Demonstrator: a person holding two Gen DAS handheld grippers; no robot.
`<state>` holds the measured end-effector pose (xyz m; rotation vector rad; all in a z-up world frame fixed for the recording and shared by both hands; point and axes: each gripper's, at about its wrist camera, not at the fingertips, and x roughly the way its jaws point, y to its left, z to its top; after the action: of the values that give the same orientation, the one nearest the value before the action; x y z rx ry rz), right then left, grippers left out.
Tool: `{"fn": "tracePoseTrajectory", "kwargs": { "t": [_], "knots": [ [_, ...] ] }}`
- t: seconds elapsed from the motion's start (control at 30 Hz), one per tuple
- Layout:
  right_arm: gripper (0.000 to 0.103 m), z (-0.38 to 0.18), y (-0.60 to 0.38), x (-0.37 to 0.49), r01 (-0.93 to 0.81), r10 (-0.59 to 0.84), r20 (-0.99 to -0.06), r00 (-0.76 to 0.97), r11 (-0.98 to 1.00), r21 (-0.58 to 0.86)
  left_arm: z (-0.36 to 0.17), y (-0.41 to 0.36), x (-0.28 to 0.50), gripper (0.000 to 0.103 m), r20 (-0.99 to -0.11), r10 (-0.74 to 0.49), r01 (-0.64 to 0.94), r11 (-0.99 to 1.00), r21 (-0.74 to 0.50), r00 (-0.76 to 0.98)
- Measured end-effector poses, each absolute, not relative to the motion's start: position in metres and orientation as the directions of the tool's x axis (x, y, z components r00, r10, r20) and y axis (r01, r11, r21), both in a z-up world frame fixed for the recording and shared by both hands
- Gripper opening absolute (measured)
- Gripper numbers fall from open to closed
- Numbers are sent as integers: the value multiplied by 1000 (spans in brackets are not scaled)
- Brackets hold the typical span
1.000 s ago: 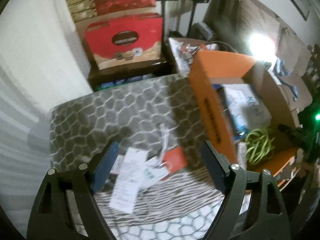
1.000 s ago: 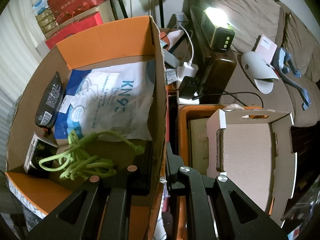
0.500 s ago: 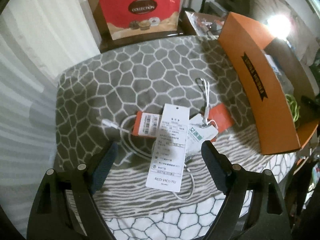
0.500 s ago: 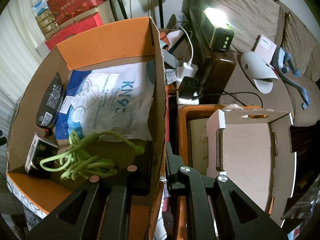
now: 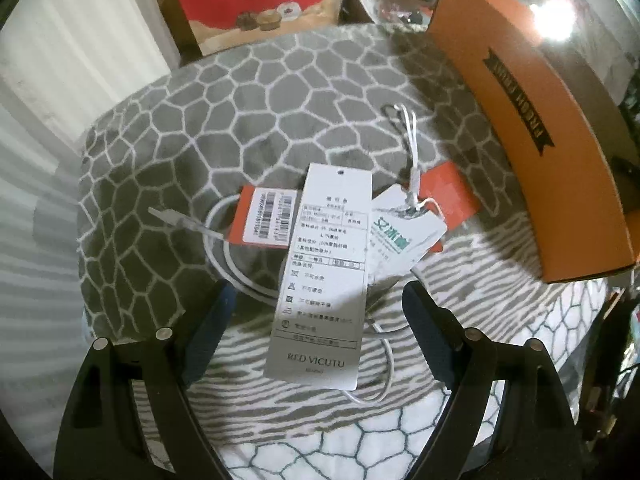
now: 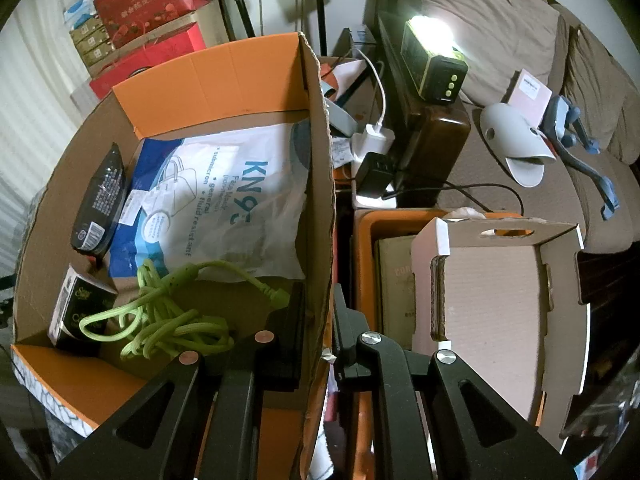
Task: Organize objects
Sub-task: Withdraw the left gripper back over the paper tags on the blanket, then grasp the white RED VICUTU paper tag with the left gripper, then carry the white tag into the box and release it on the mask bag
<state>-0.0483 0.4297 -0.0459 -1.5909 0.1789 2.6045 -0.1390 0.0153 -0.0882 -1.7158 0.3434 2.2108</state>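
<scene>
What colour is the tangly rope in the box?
Bright lime green rope, clearest in the right wrist view.

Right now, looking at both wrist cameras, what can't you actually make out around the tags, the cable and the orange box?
- White cable, left wrist view: much of its loop runs under the long white tag, so its full path is hidden.
- Orange tag, left wrist view: mostly covered by the small green-printed tag.
- Orange box wall, right wrist view: the right hand-held gripper is shut on it; the pinched stretch is hidden.
- Small black carton, right wrist view: print blurred.
</scene>
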Motion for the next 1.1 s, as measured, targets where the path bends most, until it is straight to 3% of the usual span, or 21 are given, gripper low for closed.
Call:
{"fn": "tracePoseTrajectory", "kwargs": {
  "t": [0.03, 0.1, 0.17, 0.67, 1.1],
  "knots": [
    [12, -46, 430, -48, -133, 11, -890, -456, -990, 56, -90, 15, -139, 74, -969, 104, -393, -919, -8, -224],
    [12, -46, 431, -47, -134, 12, -890, -456, -989, 56, -92, 14, -139, 51, -971, 113, -390, -921, -22, -211],
    [12, -46, 431, -47, -133, 12, -890, -456, -990, 54, -93, 12, -139, 41, -971, 115, -383, -923, -27, -208],
    [12, -47, 431, -46, -134, 15, -890, -456, -990, 52, -14, 0, -144, 38, -890, 332, -368, -906, -209, -312],
    [12, -47, 432, -46, -133, 14, -890, -456, -990, 53, 32, 18, -153, 38, -799, 524, -395, -828, -398, -295]
  ]
}}
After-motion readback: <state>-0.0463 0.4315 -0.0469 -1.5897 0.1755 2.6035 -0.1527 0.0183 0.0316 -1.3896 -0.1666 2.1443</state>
